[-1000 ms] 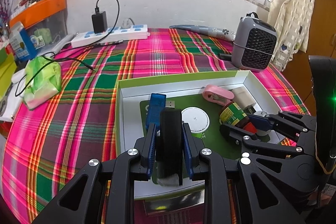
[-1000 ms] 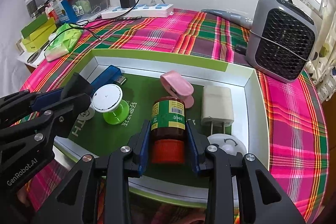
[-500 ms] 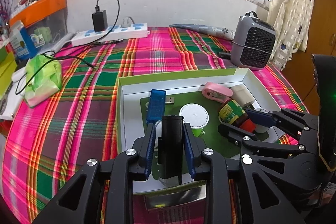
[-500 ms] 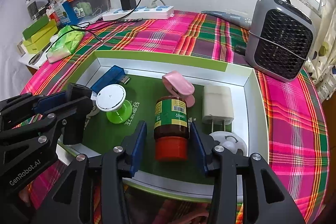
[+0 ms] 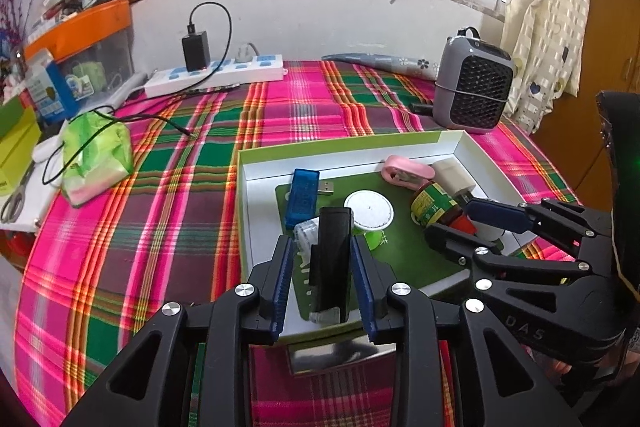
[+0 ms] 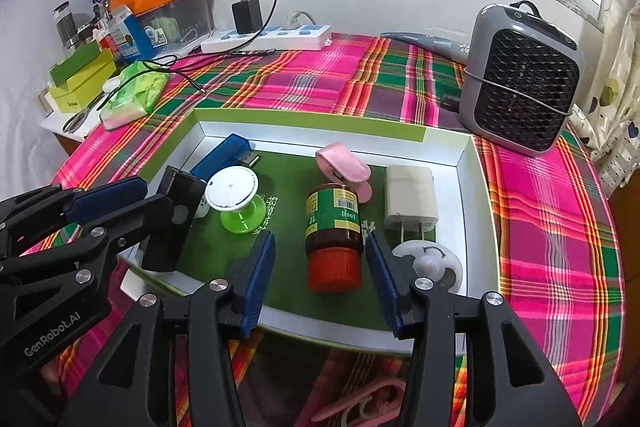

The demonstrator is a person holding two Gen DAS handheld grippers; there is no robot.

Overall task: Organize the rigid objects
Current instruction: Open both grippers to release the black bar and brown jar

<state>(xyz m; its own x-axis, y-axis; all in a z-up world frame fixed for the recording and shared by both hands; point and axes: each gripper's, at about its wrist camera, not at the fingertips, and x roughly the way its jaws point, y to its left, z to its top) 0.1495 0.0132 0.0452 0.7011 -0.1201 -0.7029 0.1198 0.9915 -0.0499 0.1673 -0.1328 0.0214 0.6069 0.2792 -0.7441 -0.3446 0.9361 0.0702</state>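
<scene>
Both grippers hang over the box [image 6: 460,163] on the plaid cloth [image 6: 320,79]. The left gripper [image 5: 324,263] has just been opening, its jaws clear of the black block [image 5: 332,259] between them. The right gripper [image 6: 320,259] has just been opening too, released around the jar [image 6: 332,227] lying on the box's green floor.

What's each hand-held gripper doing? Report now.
Left hand-held gripper: just opened, black rectangular block released.
Right hand-held gripper: open around brown red-capped bottle.
</scene>
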